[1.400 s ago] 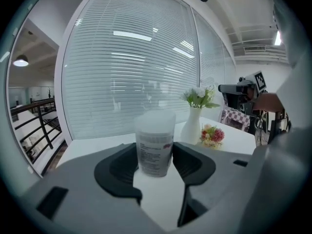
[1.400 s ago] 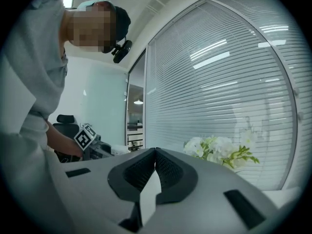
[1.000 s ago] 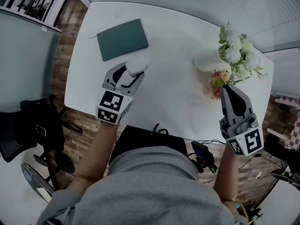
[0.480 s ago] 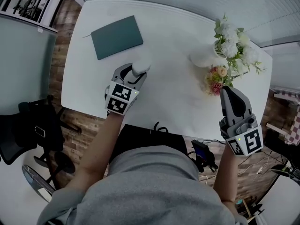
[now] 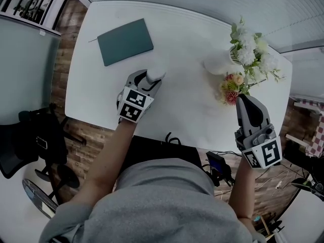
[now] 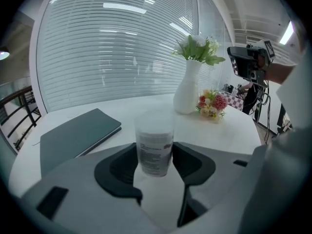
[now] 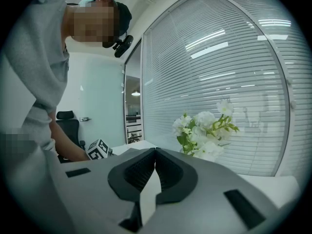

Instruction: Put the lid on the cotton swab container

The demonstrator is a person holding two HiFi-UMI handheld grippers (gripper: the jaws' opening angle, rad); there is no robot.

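Observation:
The cotton swab container [image 6: 155, 143] is a translucent cylinder with a printed label and a frosted top. It stands upright between the jaws of my left gripper [image 6: 155, 155], which is shut on its sides. In the head view the container [image 5: 155, 74] shows as a white shape at the tip of the left gripper [image 5: 151, 79], low over the white table [image 5: 192, 110]. My right gripper [image 5: 243, 100] hovers off the table's near right edge, shut with nothing in it; its jaw tips meet in the right gripper view [image 7: 155, 151]. I see no separate lid.
A dark green notebook [image 5: 125, 41] lies at the far left of the table. A white vase [image 5: 217, 64] of white flowers stands at the far right, with a small pink bouquet [image 5: 230, 90] beside it. A black office chair [image 5: 30, 140] stands left of the table.
My left gripper has come down closer to the table with the container still between its jaws. The right gripper has stayed where it was.

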